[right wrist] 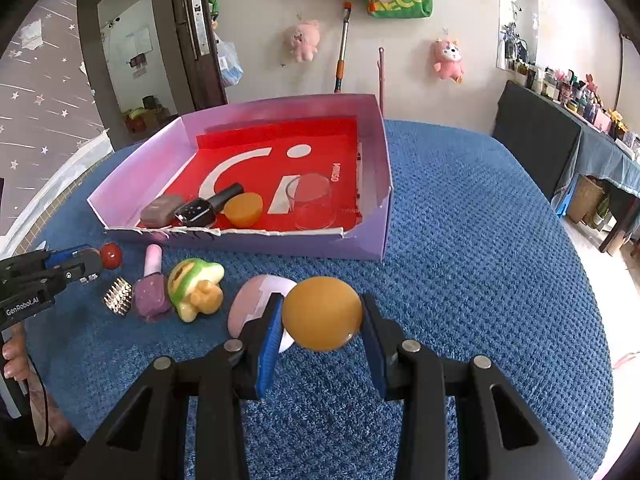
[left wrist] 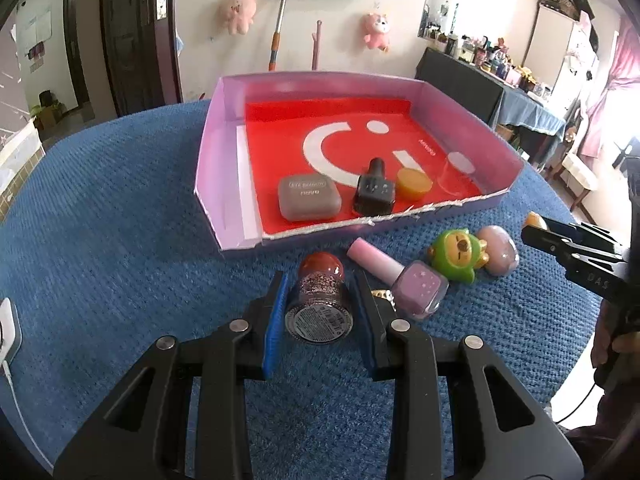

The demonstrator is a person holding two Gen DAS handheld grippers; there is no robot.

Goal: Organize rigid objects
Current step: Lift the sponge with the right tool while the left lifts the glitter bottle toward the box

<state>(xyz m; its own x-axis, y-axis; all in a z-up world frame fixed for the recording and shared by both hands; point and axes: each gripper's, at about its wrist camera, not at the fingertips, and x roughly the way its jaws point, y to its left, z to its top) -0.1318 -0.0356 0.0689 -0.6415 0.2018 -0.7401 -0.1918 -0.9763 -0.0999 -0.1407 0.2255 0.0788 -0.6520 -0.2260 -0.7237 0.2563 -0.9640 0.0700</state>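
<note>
My left gripper (left wrist: 320,300) is shut on a glitter bottle with a red round cap (left wrist: 320,300), lying between its blue pads over the blue cloth. My right gripper (right wrist: 322,316) is shut on an orange ball (right wrist: 322,314); in the left wrist view it shows at the right edge (left wrist: 536,226). On the cloth lie a pink nail polish bottle (left wrist: 404,280), a green and yellow toy figure (left wrist: 458,254), a pale pink oval compact (right wrist: 256,304) and a small gold spiked clip (right wrist: 118,296). The purple box with a red floor (left wrist: 224,152) holds a grey case (left wrist: 308,198), a black bottle (left wrist: 374,194), an orange disc (left wrist: 414,184) and a clear cup (left wrist: 458,172).
The round table is covered by a blue knitted cloth (right wrist: 480,240). A white device with a cable lies at the table's left edge (left wrist: 6,332). A person's hand (right wrist: 12,356) holds the left gripper. A dark cluttered side table (right wrist: 560,128) stands at the right.
</note>
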